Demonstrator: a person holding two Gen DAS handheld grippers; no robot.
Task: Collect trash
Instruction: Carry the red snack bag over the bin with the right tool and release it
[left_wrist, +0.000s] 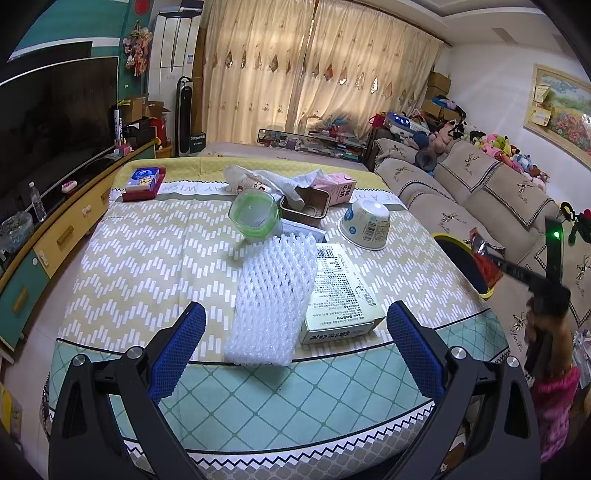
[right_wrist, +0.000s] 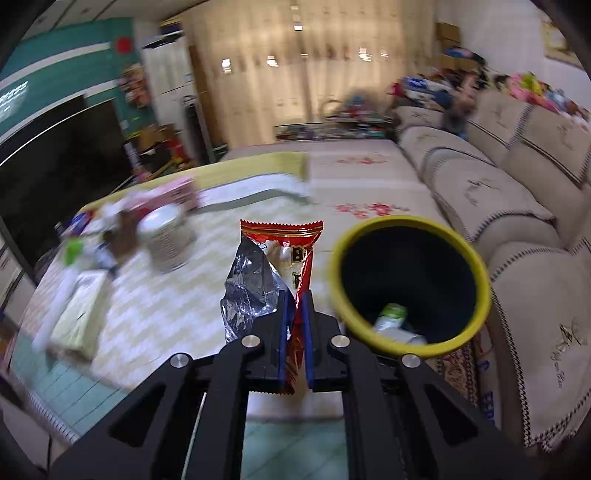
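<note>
Right tool (right_wrist: 295, 306) clamped on red foil snack wrapper (right_wrist: 291, 251), long axis pointing away – yellow-rimmed black bin (right_wrist: 406, 284) just right of it, beside surface (right_wrist: 177, 295); left tool (left_wrist: 295, 339) gaping, empty

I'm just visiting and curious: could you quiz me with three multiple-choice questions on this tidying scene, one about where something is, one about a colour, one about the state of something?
1. Where is the white foam net?
A. on the table
B. on the sofa
C. in the bin

2. What colour is the trash bin's rim?
A. red
B. yellow
C. white

3. What is the right gripper doing?
A. hanging empty
B. pinching a red snack wrapper
C. holding a bottle

Answers:
1 A, the white foam net lies on the table.
2 B, the trash bin has a yellow ring.
3 B, the right gripper has its jaws shut on the red snack wrapper.
</note>
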